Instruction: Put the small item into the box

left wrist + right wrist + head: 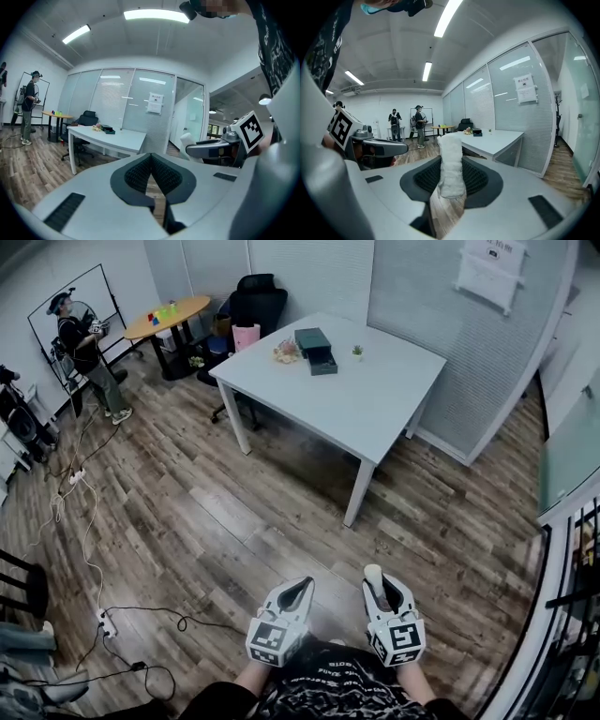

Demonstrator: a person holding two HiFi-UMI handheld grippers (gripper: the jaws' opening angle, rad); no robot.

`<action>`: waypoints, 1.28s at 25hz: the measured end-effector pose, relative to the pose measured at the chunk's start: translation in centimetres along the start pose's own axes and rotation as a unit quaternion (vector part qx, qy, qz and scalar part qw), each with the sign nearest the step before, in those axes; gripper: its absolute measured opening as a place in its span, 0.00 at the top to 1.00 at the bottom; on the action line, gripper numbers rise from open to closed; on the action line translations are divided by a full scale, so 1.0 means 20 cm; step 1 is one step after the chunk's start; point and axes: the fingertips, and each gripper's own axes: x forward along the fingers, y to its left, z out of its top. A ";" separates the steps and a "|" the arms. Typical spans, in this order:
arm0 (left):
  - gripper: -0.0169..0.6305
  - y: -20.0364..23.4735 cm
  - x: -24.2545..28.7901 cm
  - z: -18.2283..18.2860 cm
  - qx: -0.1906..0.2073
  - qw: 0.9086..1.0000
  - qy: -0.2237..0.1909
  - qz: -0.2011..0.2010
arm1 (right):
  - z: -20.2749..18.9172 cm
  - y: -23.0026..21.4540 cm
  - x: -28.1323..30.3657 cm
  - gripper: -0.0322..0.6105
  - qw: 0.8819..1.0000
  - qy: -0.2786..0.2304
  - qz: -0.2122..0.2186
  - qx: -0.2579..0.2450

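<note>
My right gripper is held low in front of my body, shut on a small white roll that stands upright between its pads; the roll's tip pokes out ahead of them. Beside it my left gripper is shut with nothing in it, its dark pads meeting at the tip. The dark box stands far off on the white table, also seen small in the left gripper view and the right gripper view.
A pile of small items and a tiny plant sit by the box. A black office chair and a round wooden table stand behind. A person stands at left. Cables cross the wooden floor.
</note>
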 end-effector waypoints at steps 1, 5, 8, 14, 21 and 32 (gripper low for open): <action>0.95 0.03 0.00 0.00 0.001 1.000 0.000 -0.002 | 0.01 0.02 0.02 0.74 1.000 -0.002 -0.001 0.000; 0.95 0.13 0.02 0.01 0.003 1.000 0.004 -0.011 | 0.00 0.04 0.10 0.74 1.000 -0.003 -0.017 0.012; 0.95 0.18 0.02 0.00 0.005 1.000 0.008 -0.023 | -0.01 0.07 0.14 0.74 0.999 0.000 -0.027 0.019; 0.95 0.26 0.06 0.00 -0.004 0.999 0.015 -0.047 | -0.07 0.13 0.22 0.74 0.999 0.024 -0.022 0.023; 0.95 0.37 0.18 0.00 -0.011 0.999 0.024 -0.036 | -0.04 0.05 0.40 0.74 0.999 0.031 -0.009 0.022; 0.95 0.59 0.70 0.19 -0.023 0.999 0.008 0.047 | 0.20 -0.43 0.89 0.74 0.999 0.024 0.039 0.002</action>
